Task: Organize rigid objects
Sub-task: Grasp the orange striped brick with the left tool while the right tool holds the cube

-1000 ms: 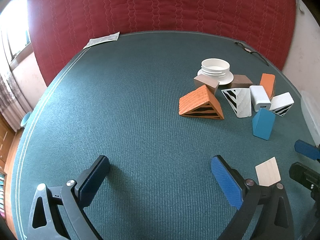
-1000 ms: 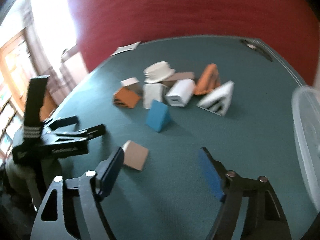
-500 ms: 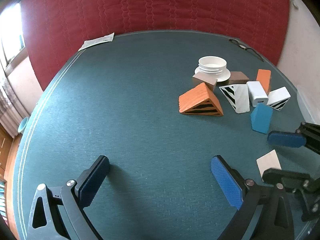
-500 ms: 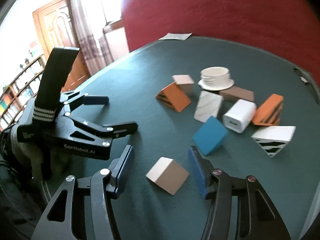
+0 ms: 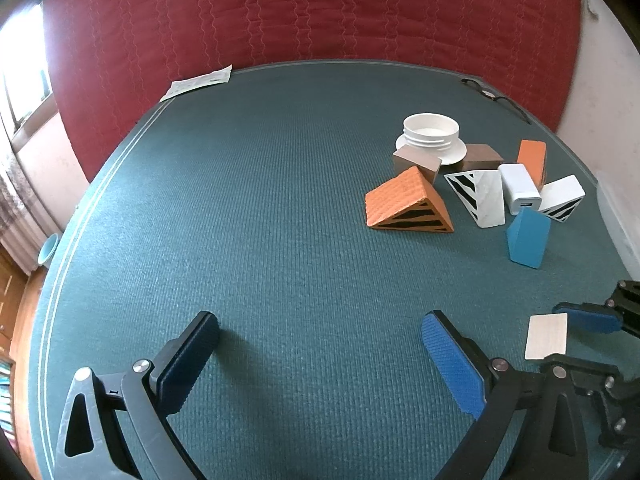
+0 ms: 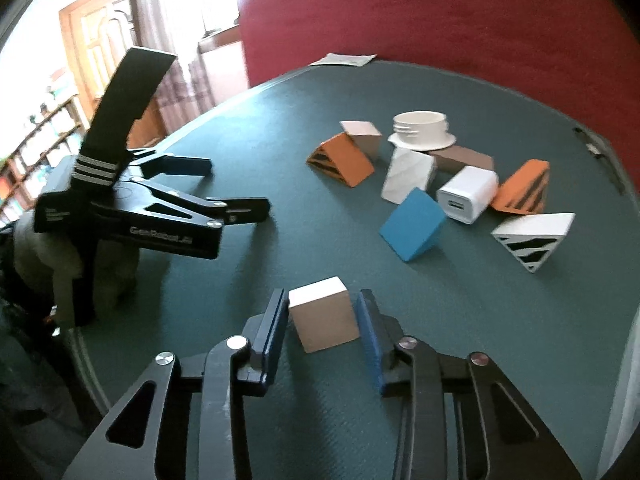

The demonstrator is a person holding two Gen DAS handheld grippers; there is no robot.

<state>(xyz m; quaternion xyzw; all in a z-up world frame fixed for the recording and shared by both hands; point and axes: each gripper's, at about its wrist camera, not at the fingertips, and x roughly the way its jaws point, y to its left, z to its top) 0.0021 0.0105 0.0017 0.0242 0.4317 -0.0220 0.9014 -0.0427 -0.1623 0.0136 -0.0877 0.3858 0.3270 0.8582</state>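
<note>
Right gripper is bracketing the pale block, contact unclear; left gripper is gaping wide.

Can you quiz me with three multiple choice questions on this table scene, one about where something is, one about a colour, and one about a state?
1. Where is the pale wooden block?
A. between the right tongs' fingers
B. on the white dish
C. beside the paper sheet

2. What colour is the lone wedge nearest that block?
A. orange
B. blue
C. brown

3. How do the left tongs stand?
A. shut on a block
B. open, holding nothing
C. shut, empty

Answers:
1 A: the right wrist view shows the block between the two fingers, a slight gap on one side.
2 B: its faces are plain blue.
3 B: the left wrist view shows wide-spread fingers over bare green table.
</note>
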